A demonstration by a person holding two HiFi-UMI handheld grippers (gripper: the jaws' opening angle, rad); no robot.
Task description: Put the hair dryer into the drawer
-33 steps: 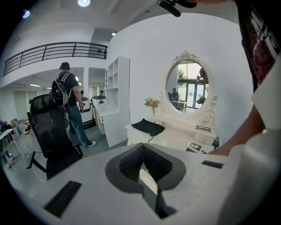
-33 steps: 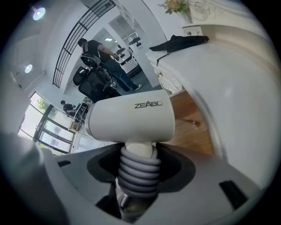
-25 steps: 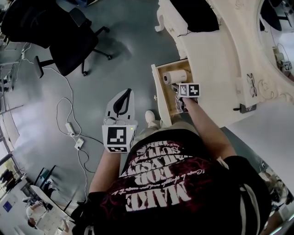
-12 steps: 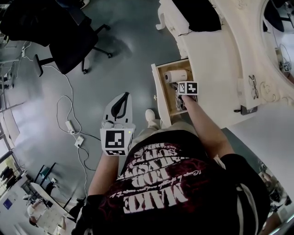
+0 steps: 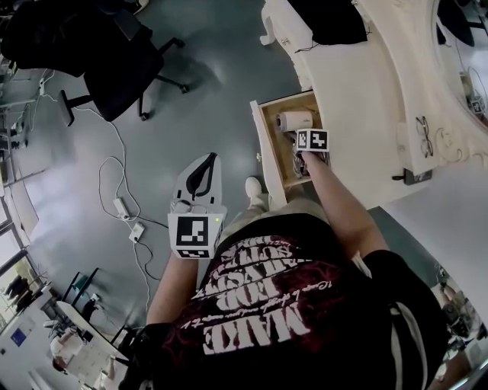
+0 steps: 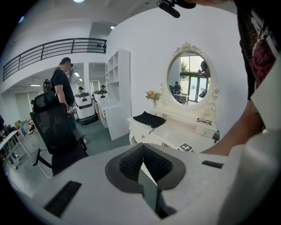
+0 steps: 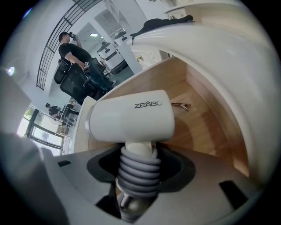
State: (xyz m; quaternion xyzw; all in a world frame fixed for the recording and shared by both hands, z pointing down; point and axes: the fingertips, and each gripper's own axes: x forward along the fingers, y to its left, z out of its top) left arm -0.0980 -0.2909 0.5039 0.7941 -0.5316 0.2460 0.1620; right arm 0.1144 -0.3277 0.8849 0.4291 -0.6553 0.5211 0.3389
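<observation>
The white hair dryer (image 7: 131, 121) hangs barrel-across inside the open wooden drawer (image 7: 199, 123). Grey cord is coiled round its handle (image 7: 138, 173), and my right gripper (image 7: 138, 176) is shut on that handle. From the head view the dryer (image 5: 293, 120) shows at the far end of the drawer (image 5: 273, 145), with my right gripper (image 5: 305, 146) just behind it. My left gripper (image 5: 202, 174) hangs over the floor to the left of the drawer. Its jaws (image 6: 142, 156) are shut with nothing between them.
A small hair clip (image 7: 181, 105) lies on the drawer floor. The white dressing table (image 5: 358, 99) carries a black cloth (image 5: 328, 19) and glasses (image 5: 423, 137). A black office chair (image 5: 114, 68) and cables with a power strip (image 5: 122, 209) are on the floor. A person (image 6: 63, 88) stands farther off.
My right gripper has sunk a little deeper into the drawer with the hair dryer. The left gripper has stayed where it was.
</observation>
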